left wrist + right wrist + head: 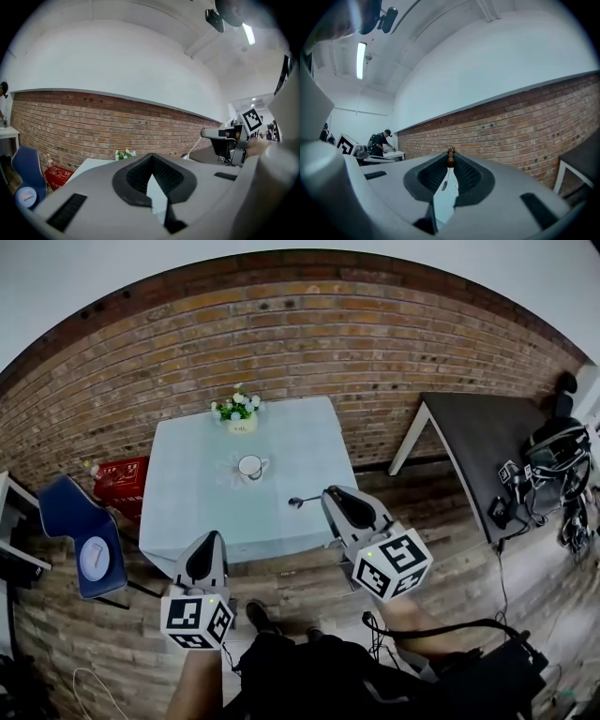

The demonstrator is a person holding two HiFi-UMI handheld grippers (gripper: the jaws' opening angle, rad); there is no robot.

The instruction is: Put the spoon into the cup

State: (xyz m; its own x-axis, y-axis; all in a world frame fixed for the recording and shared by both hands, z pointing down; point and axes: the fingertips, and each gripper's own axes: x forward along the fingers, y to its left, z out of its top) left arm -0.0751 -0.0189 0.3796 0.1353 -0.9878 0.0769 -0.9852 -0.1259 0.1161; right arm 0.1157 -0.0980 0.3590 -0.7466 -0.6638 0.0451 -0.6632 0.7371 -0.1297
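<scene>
A white cup (250, 466) stands on a doily near the middle of the light blue tablecloth (197, 493). My right gripper (329, 493) hovers over the table's near right edge, shut on a thin metal spoon (302, 501) whose bowl points left toward the table. In the right gripper view the spoon's brown handle end (450, 157) is pinched at the tips of the right gripper (450, 160) and its bowl hangs below. My left gripper (210, 540) is at the table's near edge, jaws together and empty; in its own view the left gripper (151, 157) shows the tips meeting.
A pot of white flowers (238, 413) sits at the table's far edge against the brick wall. A blue chair (73, 521) and a red crate (122, 479) stand left of the table. A dark table (497, 437) with gear and cables is at the right.
</scene>
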